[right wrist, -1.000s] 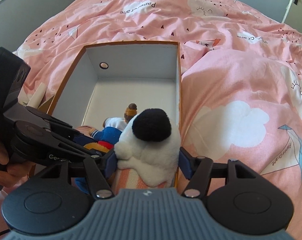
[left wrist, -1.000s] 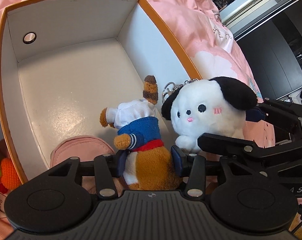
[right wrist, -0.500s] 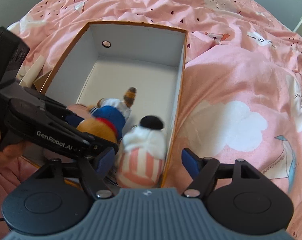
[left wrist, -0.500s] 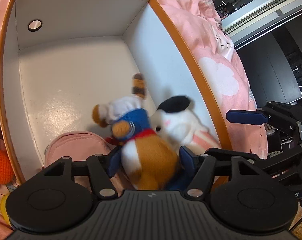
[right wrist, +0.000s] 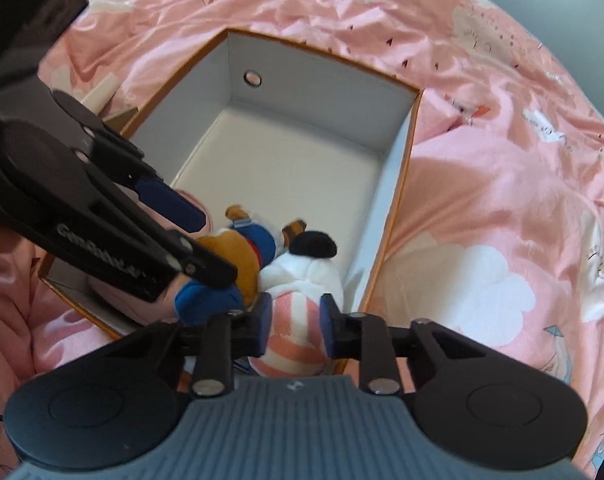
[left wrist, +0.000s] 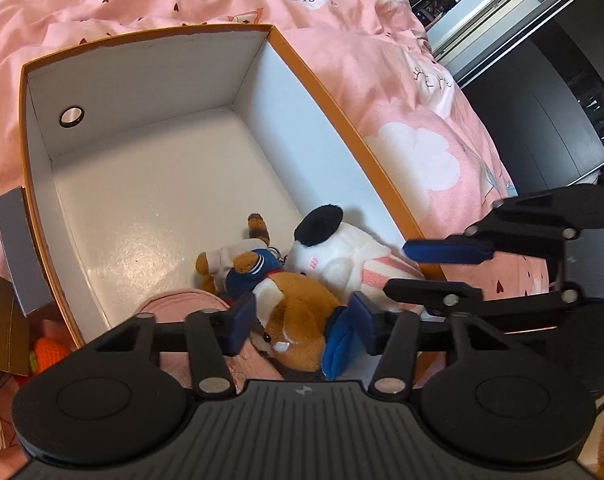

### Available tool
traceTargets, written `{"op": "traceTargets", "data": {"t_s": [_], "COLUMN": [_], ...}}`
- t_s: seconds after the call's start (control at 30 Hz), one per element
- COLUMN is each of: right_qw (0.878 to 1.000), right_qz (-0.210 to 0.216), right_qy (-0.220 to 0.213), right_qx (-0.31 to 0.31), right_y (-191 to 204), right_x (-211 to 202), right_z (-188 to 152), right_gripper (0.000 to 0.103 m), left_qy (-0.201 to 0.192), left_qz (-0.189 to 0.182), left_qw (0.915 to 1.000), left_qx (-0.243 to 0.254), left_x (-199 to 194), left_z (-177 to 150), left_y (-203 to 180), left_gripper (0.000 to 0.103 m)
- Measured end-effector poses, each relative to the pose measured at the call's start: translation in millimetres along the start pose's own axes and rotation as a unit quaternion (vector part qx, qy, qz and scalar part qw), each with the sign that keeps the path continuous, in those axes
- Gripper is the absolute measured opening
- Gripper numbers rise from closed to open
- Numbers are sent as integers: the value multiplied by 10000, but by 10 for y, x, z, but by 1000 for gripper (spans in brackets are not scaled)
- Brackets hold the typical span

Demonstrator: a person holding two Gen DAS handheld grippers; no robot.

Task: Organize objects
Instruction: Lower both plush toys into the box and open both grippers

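An orange-rimmed white box lies on the pink bed; it also shows in the right wrist view. At its near end lie a brown plush in a blue sailor outfit and a white dog plush with a black ear. My left gripper is open above the brown plush, fingers either side of it. My right gripper is open above the white plush's striped back. In the right wrist view the brown plush lies partly under the left gripper.
A pink pouch lies in the box's near left corner. A grey object and an orange knitted toy sit outside the box's left wall. The pink duvet surrounds the box. Dark furniture stands far right.
Both plush toys went down into the box and were let go. Both grippers opened and pulled back and up, away from the box.
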State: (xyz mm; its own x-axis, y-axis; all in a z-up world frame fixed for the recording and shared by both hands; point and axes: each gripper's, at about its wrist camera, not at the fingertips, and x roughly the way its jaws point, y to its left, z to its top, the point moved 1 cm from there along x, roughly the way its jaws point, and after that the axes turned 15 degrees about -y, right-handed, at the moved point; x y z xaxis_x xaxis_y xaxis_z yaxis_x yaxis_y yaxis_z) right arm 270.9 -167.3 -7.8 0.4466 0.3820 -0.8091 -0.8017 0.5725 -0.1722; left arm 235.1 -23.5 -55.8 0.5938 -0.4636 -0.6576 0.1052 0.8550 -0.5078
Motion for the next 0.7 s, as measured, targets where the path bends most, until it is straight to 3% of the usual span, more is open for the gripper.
{"op": "traceTargets", "data": {"t_s": [0.1,0.2,0.5,0.7], "right_qw": [9987,9979,9905,9884], "right_qz": [157,101,190,116], "right_qy": [398,518,1077,1272], "right_qx": [278,372,828,820], "right_y": [-38,-35,-130,-113], "right_x": [121,130,366,462], "right_z": [-39,-32,8,-45], "right_gripper": [16,16,16,15], "left_qy": [136,190,591,572], "left_qz": [10,-130,-144,-139], "left_qw": [9998,9993,9981,9982], "left_qx": [-129,-302,-79,117], "left_x": [87,139,259,269], "left_z": [-21,-60,-156,-181], "left_y": [60,111,83,56], "left_gripper": [42,42,39,38]}}
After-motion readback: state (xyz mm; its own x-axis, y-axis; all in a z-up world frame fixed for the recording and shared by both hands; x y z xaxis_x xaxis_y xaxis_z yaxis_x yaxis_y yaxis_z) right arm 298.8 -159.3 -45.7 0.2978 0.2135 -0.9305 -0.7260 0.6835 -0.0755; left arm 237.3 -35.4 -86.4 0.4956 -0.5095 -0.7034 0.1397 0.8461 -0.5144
